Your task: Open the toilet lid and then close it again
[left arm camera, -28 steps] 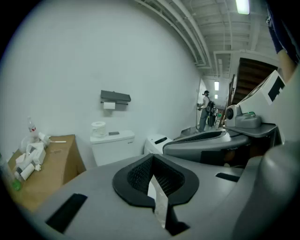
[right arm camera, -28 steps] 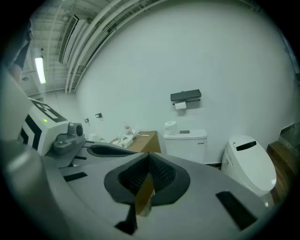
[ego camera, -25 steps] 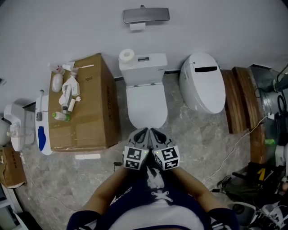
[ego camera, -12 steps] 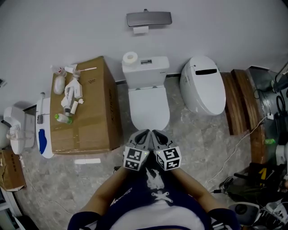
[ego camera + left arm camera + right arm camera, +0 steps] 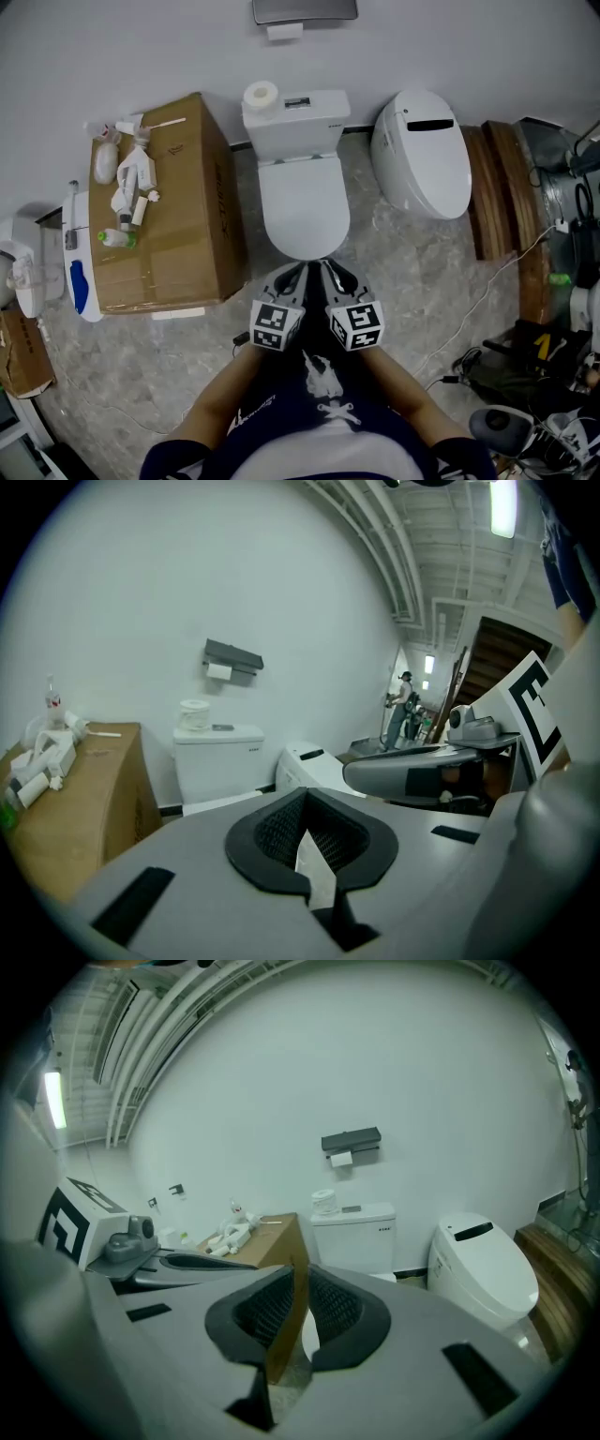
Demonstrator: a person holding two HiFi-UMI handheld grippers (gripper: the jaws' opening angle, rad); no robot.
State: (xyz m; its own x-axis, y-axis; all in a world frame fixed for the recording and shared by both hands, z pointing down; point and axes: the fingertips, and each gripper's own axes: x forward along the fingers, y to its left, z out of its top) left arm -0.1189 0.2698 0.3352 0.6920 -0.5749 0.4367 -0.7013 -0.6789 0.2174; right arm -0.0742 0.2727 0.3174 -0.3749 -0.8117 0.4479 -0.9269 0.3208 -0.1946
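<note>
The white toilet stands against the wall with its lid [image 5: 302, 208] down flat and the tank [image 5: 298, 122] behind it. Both grippers are held side by side just in front of the bowl's front edge, pointing at it. My left gripper [image 5: 298, 273] is shut with nothing in it, and my right gripper [image 5: 328, 271] is shut and empty too. The left gripper view has the left gripper [image 5: 305, 841] aimed at the tank [image 5: 220, 758]. In the right gripper view the right gripper [image 5: 300, 1321] faces the same tank [image 5: 361, 1232]. Neither gripper touches the lid.
A large cardboard box [image 5: 164, 220] with small bottles on top stands left of the toilet. A second white toilet [image 5: 422, 155] sits to the right, wooden planks [image 5: 506, 202] beyond it. A paper roll [image 5: 262, 94] rests on the tank. Cables and gear [image 5: 525, 375] lie at the lower right.
Both grippers have sunk a little and edged toward the toilet's front rim, spreading slightly apart. Their jaws stayed shut.
</note>
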